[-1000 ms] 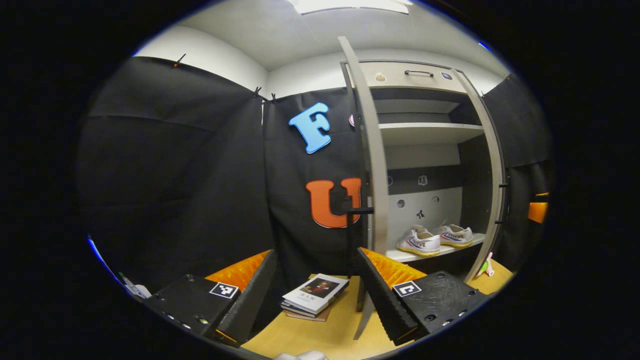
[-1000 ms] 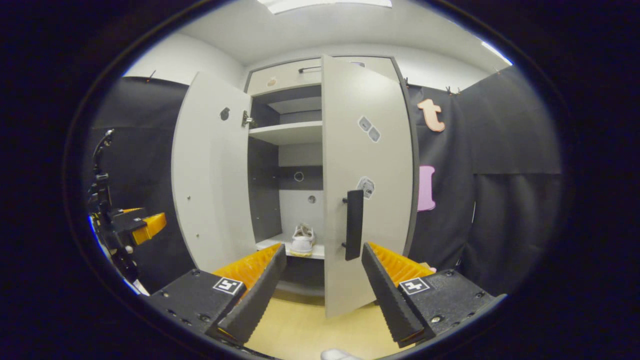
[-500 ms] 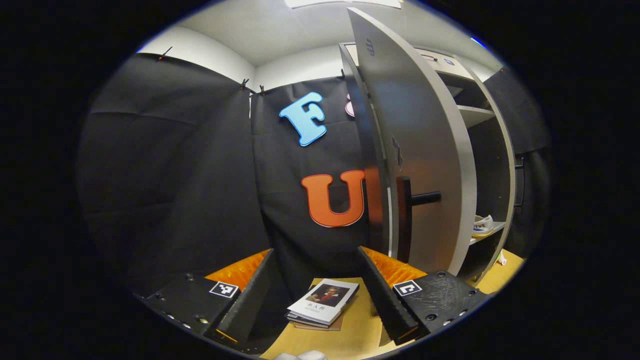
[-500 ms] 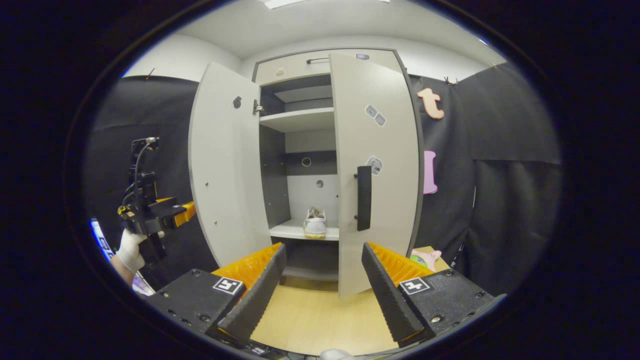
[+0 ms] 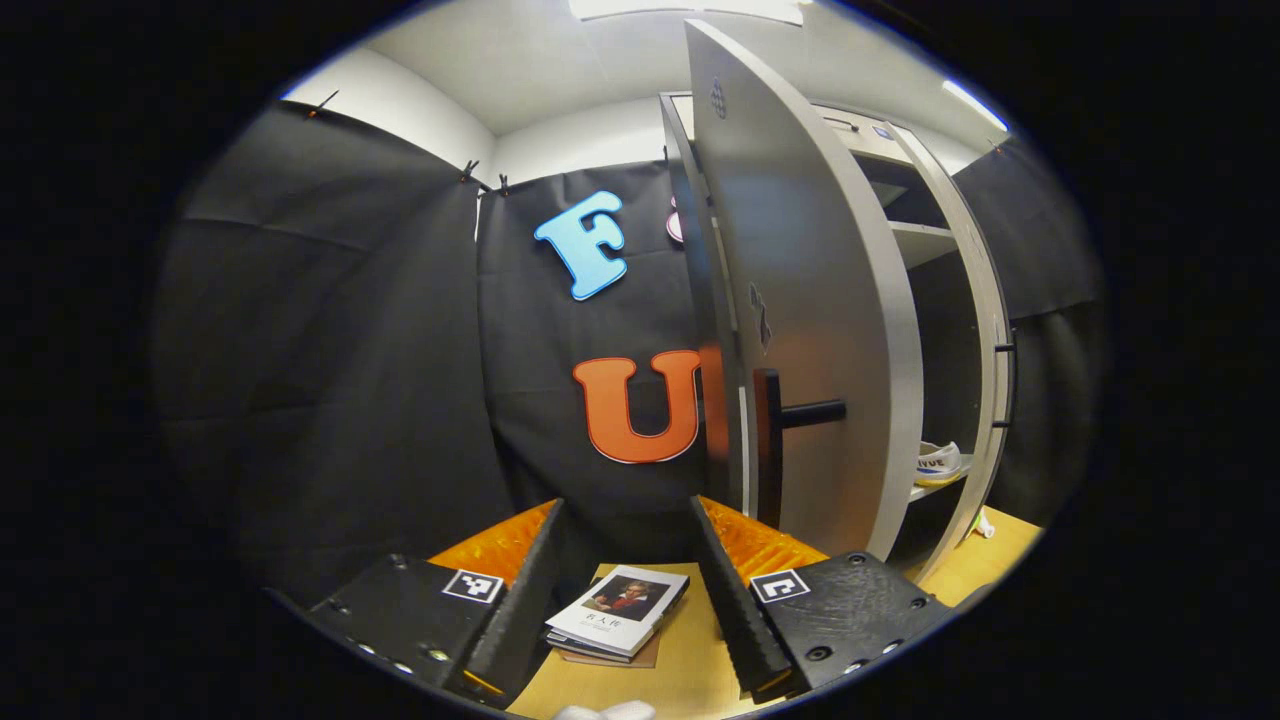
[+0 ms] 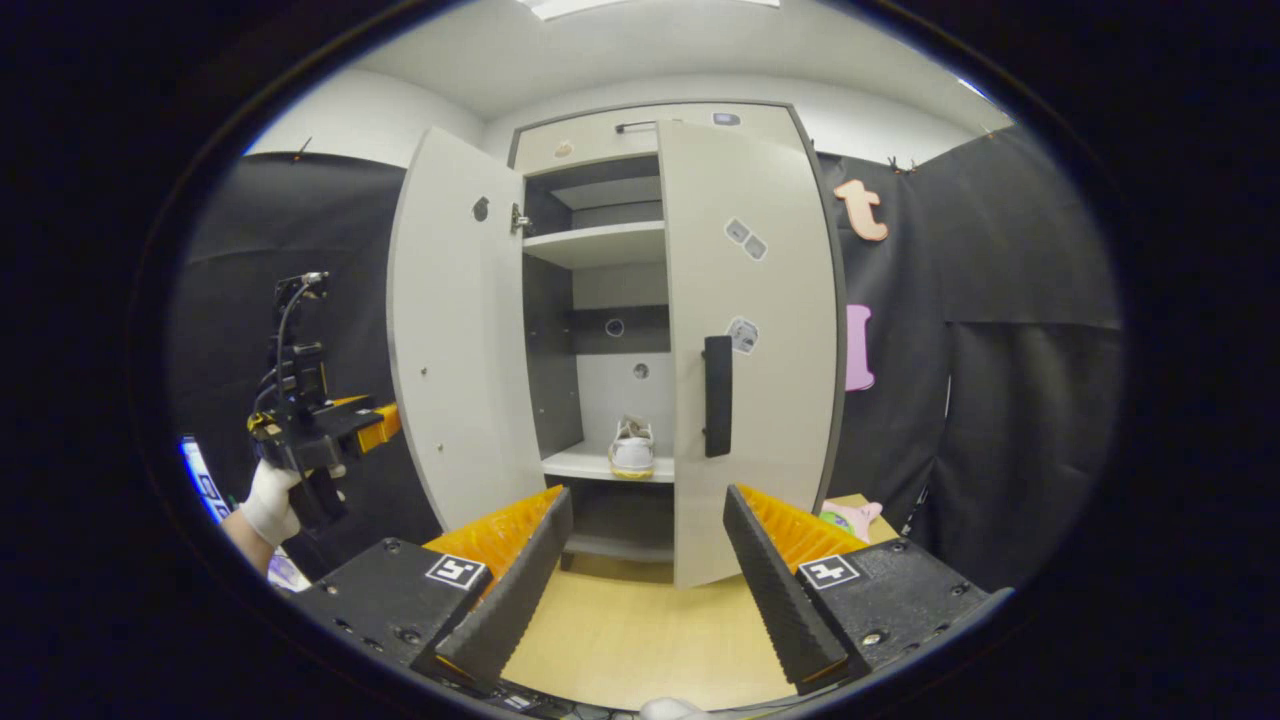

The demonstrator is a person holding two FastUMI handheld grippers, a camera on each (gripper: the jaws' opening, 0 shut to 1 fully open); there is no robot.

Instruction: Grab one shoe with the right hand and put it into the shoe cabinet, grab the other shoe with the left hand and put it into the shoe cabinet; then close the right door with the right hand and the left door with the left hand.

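Observation:
The grey shoe cabinet (image 6: 600, 135) stands ahead. Its right door (image 6: 770, 300), with a black handle (image 6: 717, 396), lies almost flush with the cabinet front. Its left door (image 6: 450, 330) stands wide open. A white shoe (image 6: 632, 450) rests on the lower shelf (image 6: 580, 464); a shoe's toe (image 5: 940, 462) peeks past the left door (image 5: 810, 300). My right gripper (image 6: 648, 492) is open and empty, back from the cabinet. My left gripper (image 6: 385, 420), in a gloved hand (image 6: 268, 500), hovers outside the left door. In the left gripper view my left gripper (image 5: 625, 505) is open, near the door's black handle (image 5: 790, 420).
Books (image 5: 620, 622) lie on the wooden floor (image 5: 700, 670) below the left gripper. A pink soft toy (image 6: 850, 518) sits at the cabinet's right foot, and a small toy (image 5: 985, 522) lies by the cabinet. Black cloth walls close in both sides.
The right door has swung almost shut and my right gripper has drawn back. My left gripper has moved round to the outer face of the left door.

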